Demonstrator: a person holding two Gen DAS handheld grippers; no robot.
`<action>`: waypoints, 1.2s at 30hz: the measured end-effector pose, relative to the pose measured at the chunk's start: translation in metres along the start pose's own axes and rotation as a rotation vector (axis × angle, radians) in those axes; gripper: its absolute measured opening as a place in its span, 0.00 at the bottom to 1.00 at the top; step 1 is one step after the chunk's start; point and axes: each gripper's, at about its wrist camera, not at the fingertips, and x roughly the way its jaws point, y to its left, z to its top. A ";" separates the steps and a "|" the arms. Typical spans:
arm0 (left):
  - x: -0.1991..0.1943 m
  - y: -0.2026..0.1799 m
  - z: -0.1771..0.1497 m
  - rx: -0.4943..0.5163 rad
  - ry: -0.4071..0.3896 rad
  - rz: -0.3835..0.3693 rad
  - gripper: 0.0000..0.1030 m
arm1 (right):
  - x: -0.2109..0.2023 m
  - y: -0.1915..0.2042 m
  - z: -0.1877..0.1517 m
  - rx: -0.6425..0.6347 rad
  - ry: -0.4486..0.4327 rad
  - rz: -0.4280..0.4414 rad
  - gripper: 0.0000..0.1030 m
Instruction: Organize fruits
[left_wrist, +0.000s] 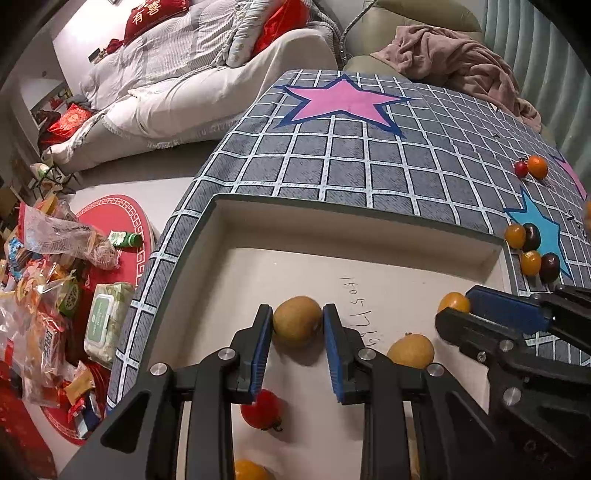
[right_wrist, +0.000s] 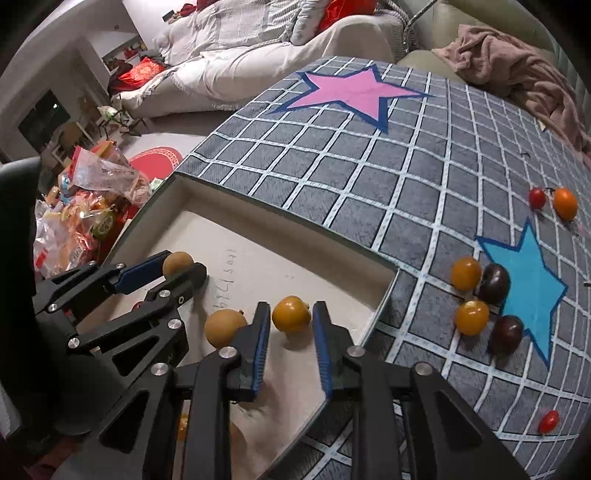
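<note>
A shallow white tray (left_wrist: 406, 236) (right_wrist: 207, 206) lies on a grey checked cloth. My left gripper (left_wrist: 297, 325) (right_wrist: 181, 266) is inside it, its jaws touching both sides of a brown round fruit (left_wrist: 297, 320) (right_wrist: 177, 261). My right gripper (right_wrist: 291, 317) (left_wrist: 456, 306) is also in the tray, with its jaws around a yellow-orange fruit (right_wrist: 291, 314) (left_wrist: 453, 302) and small gaps on each side. A second brown fruit (left_wrist: 412, 350) (right_wrist: 223, 326) lies between them. A red tomato (left_wrist: 262, 408) and an orange fruit (left_wrist: 249, 470) lie nearer in the tray.
On the cloth right of the tray lie two orange and two dark fruits (right_wrist: 484, 295) (left_wrist: 532, 247) by a blue star. A red and an orange fruit (right_wrist: 554, 201) (left_wrist: 532, 167) lie farther off. A small red tomato (right_wrist: 548, 421) lies near. Snack bags (left_wrist: 48, 295) crowd the floor at left.
</note>
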 end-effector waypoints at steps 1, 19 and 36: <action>0.000 0.001 0.000 -0.003 0.001 -0.001 0.29 | -0.002 0.000 0.000 0.001 -0.003 -0.003 0.33; -0.052 0.041 -0.030 -0.131 -0.067 0.023 0.99 | -0.061 0.016 -0.024 -0.034 -0.040 -0.057 1.00; -0.088 0.034 -0.069 -0.073 -0.069 0.054 0.99 | -0.087 0.031 -0.055 -0.061 -0.014 -0.079 1.00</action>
